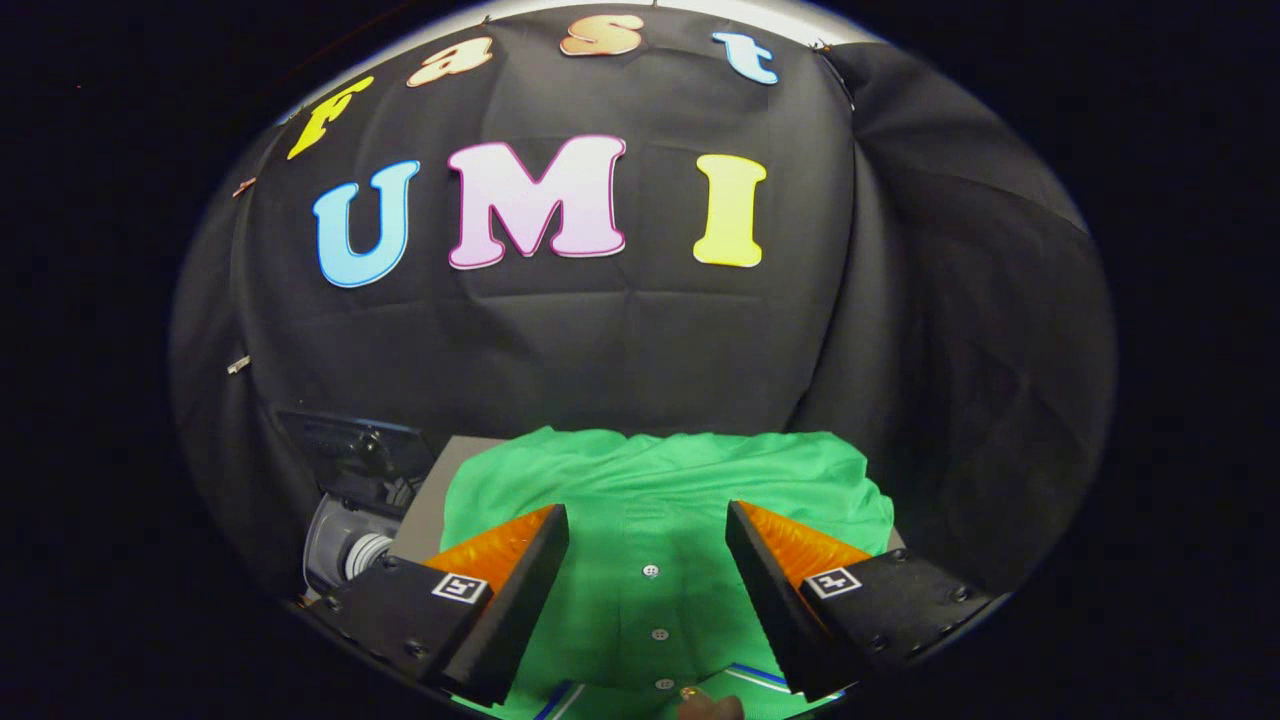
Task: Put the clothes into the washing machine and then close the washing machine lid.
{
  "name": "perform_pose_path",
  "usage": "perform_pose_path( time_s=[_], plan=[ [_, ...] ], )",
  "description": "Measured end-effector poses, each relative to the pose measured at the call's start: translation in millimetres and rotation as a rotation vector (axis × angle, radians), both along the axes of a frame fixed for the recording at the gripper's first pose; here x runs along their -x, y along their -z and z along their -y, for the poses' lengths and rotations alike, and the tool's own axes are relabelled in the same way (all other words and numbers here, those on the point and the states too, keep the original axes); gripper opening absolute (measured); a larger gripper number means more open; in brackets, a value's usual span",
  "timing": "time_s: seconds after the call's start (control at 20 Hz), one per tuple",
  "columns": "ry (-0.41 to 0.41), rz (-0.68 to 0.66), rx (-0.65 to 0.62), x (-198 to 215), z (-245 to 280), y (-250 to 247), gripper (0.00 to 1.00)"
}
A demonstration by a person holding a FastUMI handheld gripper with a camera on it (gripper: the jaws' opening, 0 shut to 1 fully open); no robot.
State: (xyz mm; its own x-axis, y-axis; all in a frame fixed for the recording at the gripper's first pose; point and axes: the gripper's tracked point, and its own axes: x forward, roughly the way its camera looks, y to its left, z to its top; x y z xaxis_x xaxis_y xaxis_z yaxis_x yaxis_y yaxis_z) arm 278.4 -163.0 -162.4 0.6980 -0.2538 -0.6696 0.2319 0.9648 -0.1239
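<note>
A green buttoned shirt (pixel 660 490) lies spread flat on a grey surface (pixel 428 505), its button row running between my fingers. My gripper (pixel 648 525) hovers above the shirt, open, with a wide gap and nothing held between the fingers. To the left of the shirt, lower down, stands the washing machine (pixel 345 530) with its dark lid (pixel 345 450) raised and the pale drum opening showing beside my left finger.
The black cloth wall rises right behind the shirt and curves round on the right. A small brown object (pixel 710 706) shows at the shirt's near edge, between the fingers.
</note>
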Motion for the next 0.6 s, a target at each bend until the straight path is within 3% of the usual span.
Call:
perform_pose_path(
  time_s=[0.25, 0.6],
  plan=[
    [0.031, -0.113, -0.012, 4, 10, 31, 0.99],
    [0.039, -0.147, -0.069, 8, 10, 39, 0.98]
  ],
)
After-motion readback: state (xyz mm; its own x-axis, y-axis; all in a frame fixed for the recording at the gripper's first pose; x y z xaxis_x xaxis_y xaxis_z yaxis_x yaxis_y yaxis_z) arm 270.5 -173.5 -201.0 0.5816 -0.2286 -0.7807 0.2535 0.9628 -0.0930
